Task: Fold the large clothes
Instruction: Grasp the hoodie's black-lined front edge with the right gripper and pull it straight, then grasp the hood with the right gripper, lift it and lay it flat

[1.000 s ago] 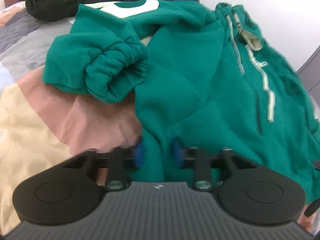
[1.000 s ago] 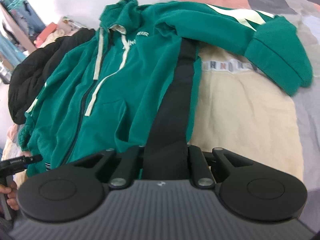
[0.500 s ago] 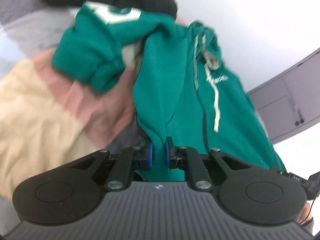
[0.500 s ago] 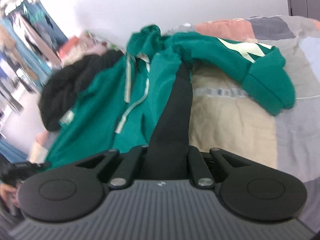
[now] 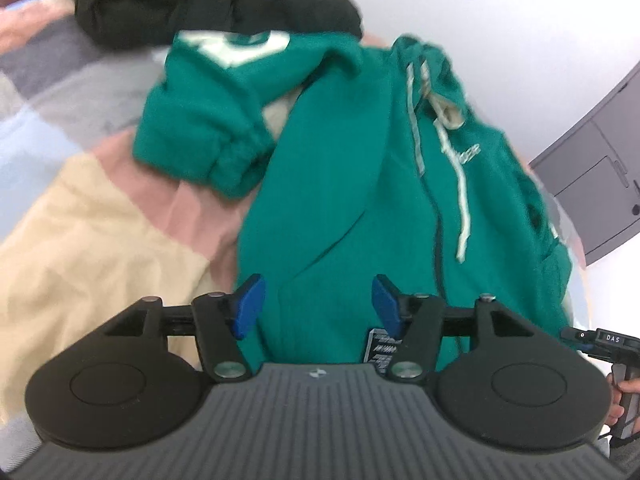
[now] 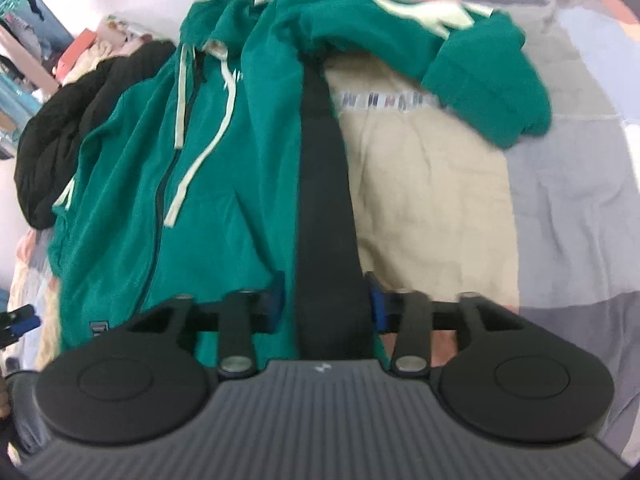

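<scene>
While spread on patchwork bedspread [image 6: 568,208] | green hoodie [image 6: 224,216] | white wall [image 5: 500,12]

Black gripper [image 5: 318,302], blue pads [image 5: 249,306]

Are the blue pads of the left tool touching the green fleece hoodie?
Apart. The left wrist view shows the left tool opening: each blue pad stands clear of the green fleece hoodie, which lies between them, unpinched.
</scene>
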A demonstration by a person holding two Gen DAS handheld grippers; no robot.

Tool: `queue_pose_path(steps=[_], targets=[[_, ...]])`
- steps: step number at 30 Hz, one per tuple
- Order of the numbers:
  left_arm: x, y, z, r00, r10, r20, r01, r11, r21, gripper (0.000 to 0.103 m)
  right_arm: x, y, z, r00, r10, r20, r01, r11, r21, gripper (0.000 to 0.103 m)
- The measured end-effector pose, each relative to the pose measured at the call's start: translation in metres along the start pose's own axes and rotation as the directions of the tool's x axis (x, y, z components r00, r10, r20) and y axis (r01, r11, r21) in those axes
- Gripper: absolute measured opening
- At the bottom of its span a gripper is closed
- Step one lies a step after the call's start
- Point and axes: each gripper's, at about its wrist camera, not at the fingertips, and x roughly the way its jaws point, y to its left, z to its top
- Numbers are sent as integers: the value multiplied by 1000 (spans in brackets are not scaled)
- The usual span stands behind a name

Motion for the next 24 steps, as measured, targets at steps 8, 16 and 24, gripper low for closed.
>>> queue_pose_path(steps=[8, 16, 24], targets=[[-4, -69, 27, 983, -59, 176, 30, 986, 166, 67, -31, 41, 24, 984, 9, 179, 0, 999, -52, 57], [55, -130, 36, 964, -151, 221, 84, 955, 285, 67, -11, 99, 30, 945, 82, 317, -56, 994, -90, 57], [123, -121, 27, 975, -100, 198, 32, 947, 319, 67, 51, 126, 22, 943, 56, 327, -23, 994, -104, 57]])
